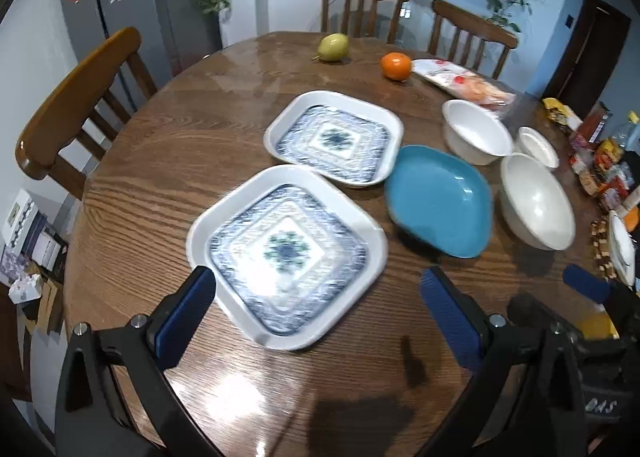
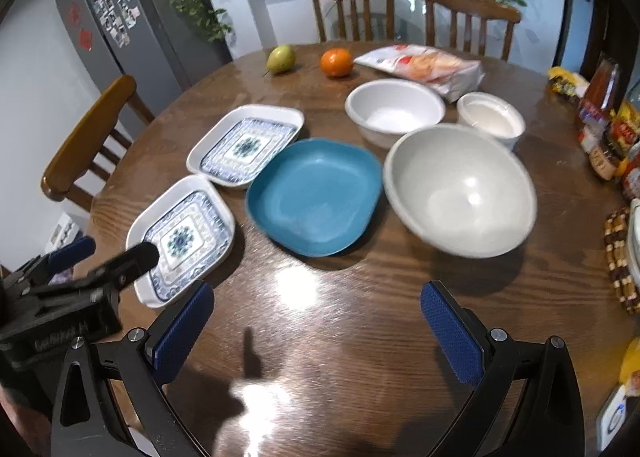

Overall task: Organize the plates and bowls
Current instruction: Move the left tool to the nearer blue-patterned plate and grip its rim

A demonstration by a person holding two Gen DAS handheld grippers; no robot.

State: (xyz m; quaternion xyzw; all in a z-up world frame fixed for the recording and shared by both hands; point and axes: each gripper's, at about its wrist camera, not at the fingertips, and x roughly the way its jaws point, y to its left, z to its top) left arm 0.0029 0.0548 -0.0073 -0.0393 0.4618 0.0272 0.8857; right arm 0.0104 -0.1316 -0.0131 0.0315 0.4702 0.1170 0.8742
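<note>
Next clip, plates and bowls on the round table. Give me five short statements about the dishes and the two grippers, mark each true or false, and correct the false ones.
1. Both grippers hold nothing. True: the left gripper and the right gripper are open above the wooden table.
2. The two patterned square plates are stacked. False: the near patterned plate and the far patterned plate lie side by side.
3. The blue dish sits between the patterned plates and the large white bowl. True.
4. There is one white bowl. False: three, including the medium white bowl and the small white bowl.
5. The orange sits in a bowl. False: it rests on the table beside the pear.
</note>
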